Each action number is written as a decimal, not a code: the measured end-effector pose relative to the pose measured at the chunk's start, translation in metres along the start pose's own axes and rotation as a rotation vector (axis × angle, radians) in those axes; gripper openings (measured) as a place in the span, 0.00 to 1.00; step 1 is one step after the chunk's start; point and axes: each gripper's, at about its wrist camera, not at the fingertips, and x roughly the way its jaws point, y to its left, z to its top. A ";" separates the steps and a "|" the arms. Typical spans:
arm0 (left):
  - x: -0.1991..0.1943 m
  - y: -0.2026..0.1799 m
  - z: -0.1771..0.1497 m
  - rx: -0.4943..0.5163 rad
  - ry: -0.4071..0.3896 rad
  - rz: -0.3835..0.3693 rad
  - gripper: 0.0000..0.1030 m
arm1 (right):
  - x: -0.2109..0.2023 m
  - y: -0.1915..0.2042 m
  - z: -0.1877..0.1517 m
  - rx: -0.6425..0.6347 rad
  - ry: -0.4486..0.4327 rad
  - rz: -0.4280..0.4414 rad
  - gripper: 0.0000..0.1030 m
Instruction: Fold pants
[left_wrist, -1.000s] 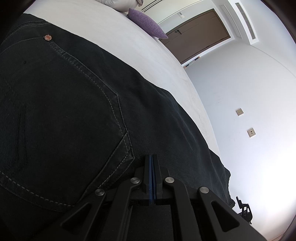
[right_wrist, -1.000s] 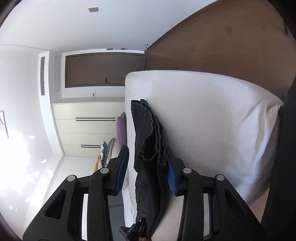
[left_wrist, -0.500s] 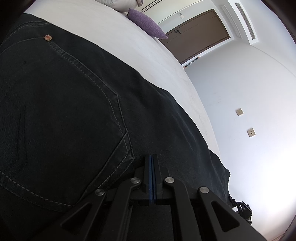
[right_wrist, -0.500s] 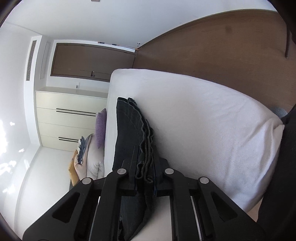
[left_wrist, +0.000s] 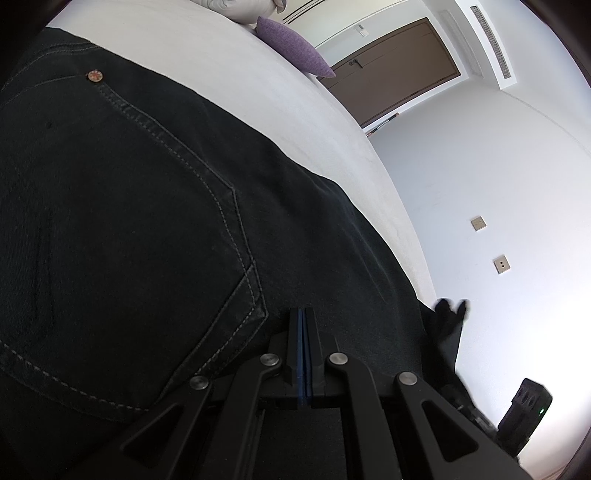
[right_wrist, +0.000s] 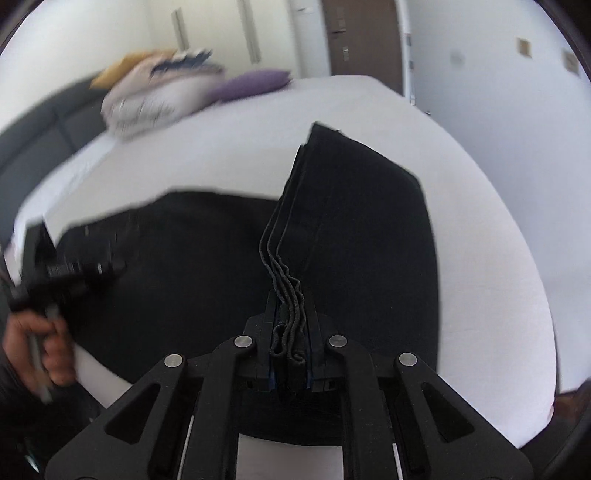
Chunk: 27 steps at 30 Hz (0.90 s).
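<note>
Black denim pants lie on a white bed, back pocket and copper rivet up. My left gripper is shut and rests against the seat of the pants, no cloth visible between its blue pads. My right gripper is shut on the stacked leg hems and holds the leg end lifted over the rest of the pants. The left gripper and the hand that holds it show blurred at the left of the right wrist view.
A purple pillow and white pillows lie at the bed's head. A brown door and white wall stand beyond the bed's far edge. A dark headboard runs along the left.
My right gripper closed on the leg hems, then swung round and lifted them over the bed toward the seat. The left gripper stayed put.
</note>
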 end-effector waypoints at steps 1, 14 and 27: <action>-0.002 -0.003 0.001 -0.008 0.006 0.006 0.03 | 0.013 0.013 -0.007 -0.032 0.039 -0.006 0.09; 0.082 -0.121 -0.013 0.070 0.235 -0.092 0.97 | -0.009 0.033 -0.017 -0.135 -0.089 -0.095 0.09; 0.107 -0.127 0.003 0.064 0.319 -0.080 0.45 | -0.031 0.063 -0.019 -0.262 -0.135 -0.083 0.09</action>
